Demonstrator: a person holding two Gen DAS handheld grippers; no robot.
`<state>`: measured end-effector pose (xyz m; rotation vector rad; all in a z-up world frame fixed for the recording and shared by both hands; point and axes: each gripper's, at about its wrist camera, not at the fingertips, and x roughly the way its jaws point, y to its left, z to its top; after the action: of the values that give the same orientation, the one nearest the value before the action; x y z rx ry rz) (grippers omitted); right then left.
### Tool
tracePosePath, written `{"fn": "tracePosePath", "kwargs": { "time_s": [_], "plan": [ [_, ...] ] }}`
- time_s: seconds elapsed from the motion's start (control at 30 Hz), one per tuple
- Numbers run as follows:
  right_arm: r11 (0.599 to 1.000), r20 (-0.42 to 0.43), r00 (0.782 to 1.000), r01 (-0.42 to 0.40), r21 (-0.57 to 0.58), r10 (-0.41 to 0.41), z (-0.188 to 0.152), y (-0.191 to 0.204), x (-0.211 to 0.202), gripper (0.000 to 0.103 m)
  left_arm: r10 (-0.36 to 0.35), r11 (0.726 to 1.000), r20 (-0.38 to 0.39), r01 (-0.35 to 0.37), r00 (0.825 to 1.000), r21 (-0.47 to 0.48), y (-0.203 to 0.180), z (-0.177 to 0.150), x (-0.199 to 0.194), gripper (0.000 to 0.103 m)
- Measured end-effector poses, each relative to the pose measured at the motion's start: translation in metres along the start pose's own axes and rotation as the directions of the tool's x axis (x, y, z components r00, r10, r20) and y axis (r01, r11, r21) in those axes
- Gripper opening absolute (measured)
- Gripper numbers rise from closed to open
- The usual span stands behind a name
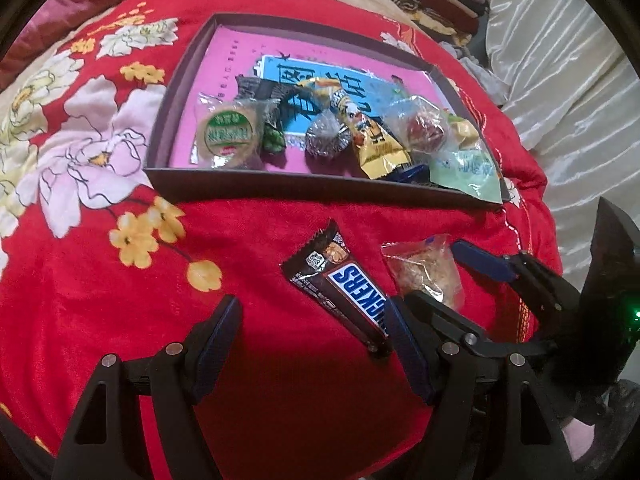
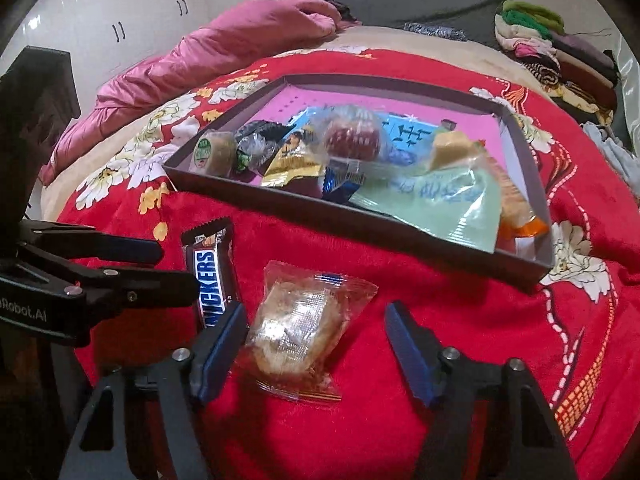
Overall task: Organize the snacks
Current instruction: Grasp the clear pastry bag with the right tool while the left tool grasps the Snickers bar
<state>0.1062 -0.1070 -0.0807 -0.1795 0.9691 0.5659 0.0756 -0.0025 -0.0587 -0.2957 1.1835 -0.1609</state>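
Observation:
A Snickers bar [image 1: 344, 284] [image 2: 212, 280] and a clear-wrapped pastry [image 2: 296, 328] [image 1: 424, 272] lie side by side on the red floral blanket [image 1: 120, 320], in front of a shallow dark box [image 1: 280, 184] [image 2: 360, 224] with a pink floor. The box holds several wrapped snacks. My left gripper [image 1: 314, 336] is open low over the blanket, and the near end of the Snickers bar lies just inside its right finger. My right gripper [image 2: 316, 336] stands open around the pastry. Its left pad is at the wrapper's edge and its right pad is clear of it.
A pink quilt [image 2: 224, 48] lies bunched at the back left of the bed. Folded clothes [image 2: 560, 52] are stacked at the back right. White satin fabric [image 1: 560, 80] borders the blanket on the right. The two grippers hang close beside each other.

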Motion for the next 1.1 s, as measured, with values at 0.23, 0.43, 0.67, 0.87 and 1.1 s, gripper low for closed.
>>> {"fn": "tracePosePath", "kwargs": {
  "time_s": [0.23, 0.43, 0.67, 0.87, 1.1],
  "plan": [
    [1.000, -0.006, 1.000, 0.009, -0.014, -0.009, 0.000, -0.003, 0.000, 0.054, 0.000, 1.000, -0.010, 0.000, 1.000, -0.004, -0.012, 0.001, 0.011, 0.075],
    [0.999, -0.005, 0.999, 0.042, 0.000, -0.042, 0.000, -0.013, -0.006, 0.049, 0.024, 1.000, -0.011, -0.024, 1.000, -0.006, -0.029, 0.003, 0.024, 0.063],
    [0.999, -0.020, 0.999, 0.031, -0.012, -0.032, 0.001, -0.015, 0.001, 0.049, 0.023, 1.000, -0.001, -0.023, 1.000, -0.019, -0.027, 0.007, 0.031, 0.038],
    [1.000, 0.052, 0.999, 0.000, -0.029, 0.002, 0.005, -0.011, -0.013, 0.044, -0.024, 0.999, 0.028, 0.025, 0.999, -0.032, -0.017, 0.005, 0.016, 0.032],
    [0.996, 0.133, 0.987, -0.090, -0.011, 0.091, 0.009, -0.009, -0.033, 0.043, -0.025, 1.000, 0.082, 0.025, 0.996, -0.005, -0.012, 0.008, -0.013, 0.027]
  ]
}}
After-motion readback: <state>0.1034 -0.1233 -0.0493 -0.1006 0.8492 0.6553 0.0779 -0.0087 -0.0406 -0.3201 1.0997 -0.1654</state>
